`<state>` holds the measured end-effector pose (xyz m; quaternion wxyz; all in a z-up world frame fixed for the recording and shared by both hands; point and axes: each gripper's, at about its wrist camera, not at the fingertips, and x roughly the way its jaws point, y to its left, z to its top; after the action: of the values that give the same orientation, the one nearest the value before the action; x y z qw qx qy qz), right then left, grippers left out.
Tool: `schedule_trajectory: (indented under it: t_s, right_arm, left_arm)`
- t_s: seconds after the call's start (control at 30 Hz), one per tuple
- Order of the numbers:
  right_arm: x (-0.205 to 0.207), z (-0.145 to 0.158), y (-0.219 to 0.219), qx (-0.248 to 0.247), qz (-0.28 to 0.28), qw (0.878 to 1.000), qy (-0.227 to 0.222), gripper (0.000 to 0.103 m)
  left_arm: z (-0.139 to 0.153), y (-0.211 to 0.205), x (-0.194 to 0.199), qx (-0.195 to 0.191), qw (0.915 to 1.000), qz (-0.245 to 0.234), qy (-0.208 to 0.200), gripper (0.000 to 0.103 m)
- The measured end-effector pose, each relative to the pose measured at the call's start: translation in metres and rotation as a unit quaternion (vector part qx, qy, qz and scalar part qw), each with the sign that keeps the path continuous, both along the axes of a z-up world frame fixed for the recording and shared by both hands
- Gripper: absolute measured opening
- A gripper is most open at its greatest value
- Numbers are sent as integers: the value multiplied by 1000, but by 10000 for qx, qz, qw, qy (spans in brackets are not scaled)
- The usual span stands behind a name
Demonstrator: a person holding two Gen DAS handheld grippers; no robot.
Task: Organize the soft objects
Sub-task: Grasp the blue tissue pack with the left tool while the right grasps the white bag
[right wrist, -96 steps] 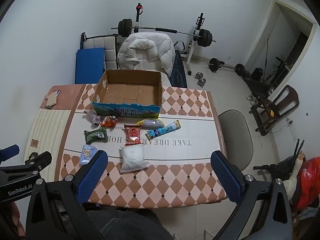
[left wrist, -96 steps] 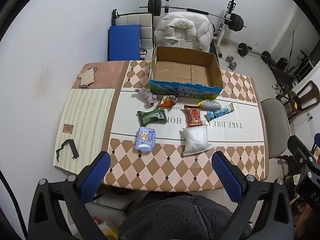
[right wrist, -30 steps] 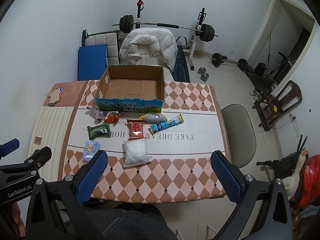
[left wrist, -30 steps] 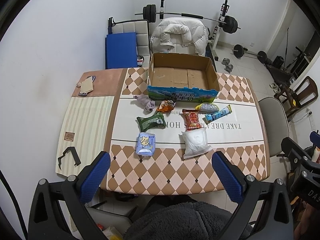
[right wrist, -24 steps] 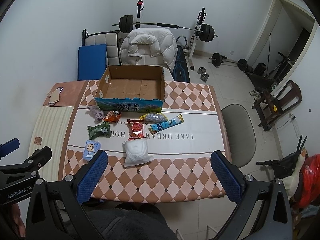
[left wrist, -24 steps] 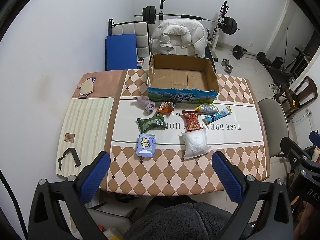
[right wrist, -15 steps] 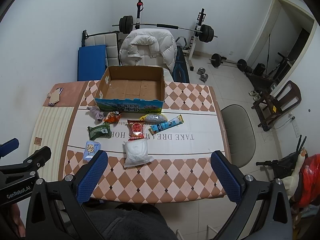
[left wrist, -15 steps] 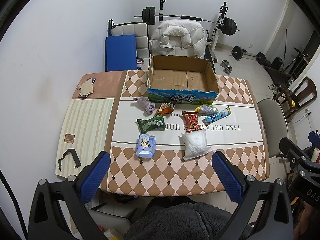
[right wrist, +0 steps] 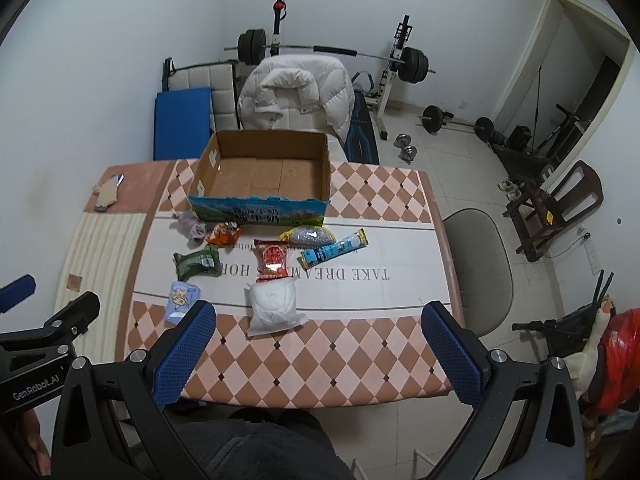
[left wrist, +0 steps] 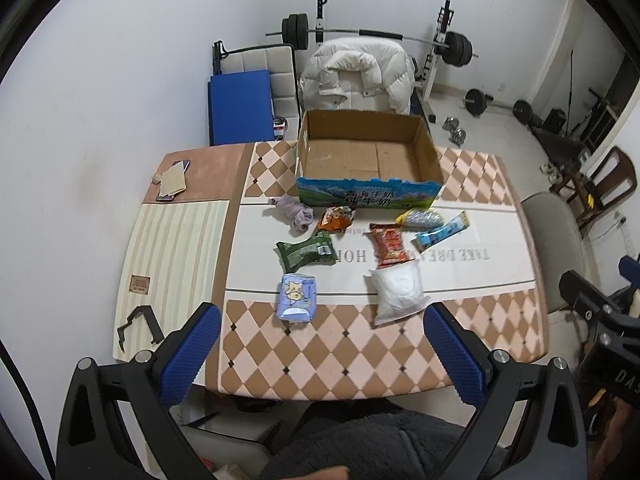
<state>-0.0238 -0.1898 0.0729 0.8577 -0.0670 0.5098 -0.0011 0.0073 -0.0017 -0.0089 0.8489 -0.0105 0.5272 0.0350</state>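
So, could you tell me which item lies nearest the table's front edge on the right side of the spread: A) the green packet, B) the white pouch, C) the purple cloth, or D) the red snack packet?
B: the white pouch lies closest to the near edge of the table, just in front of the red snack packet.

Looks like a spare room at home doubling as a gym: barbell rack (left wrist: 372,36), loose dumbbells (right wrist: 405,151) on the tile floor, puffy white jacket (left wrist: 356,76) over a chair, checkered dining table (left wrist: 320,356).
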Motion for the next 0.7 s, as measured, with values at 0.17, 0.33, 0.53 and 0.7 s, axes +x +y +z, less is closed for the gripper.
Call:
schedule_trajectory:
  t_s: [0.17,0.33,0.53,0.7]
  right_arm:
    - [34,-46,10,41,28,9991,413,103]
    - [82,-134,17,72,40,9933,1150,103]
    - [132,-251,25,71,-9,9816,1910,103]
    - [160,-326,30,91,-68,9689,2471,103]
  left_arm:
    - [-58,25,33,145,9991,190,364,103]
    - [-140,53,80,-155,9933,317,1101,103]
    - [-255,72,119,-491,9736,386,2194,103]
    - [-328,81,131,-606,9554,266,2877,103]
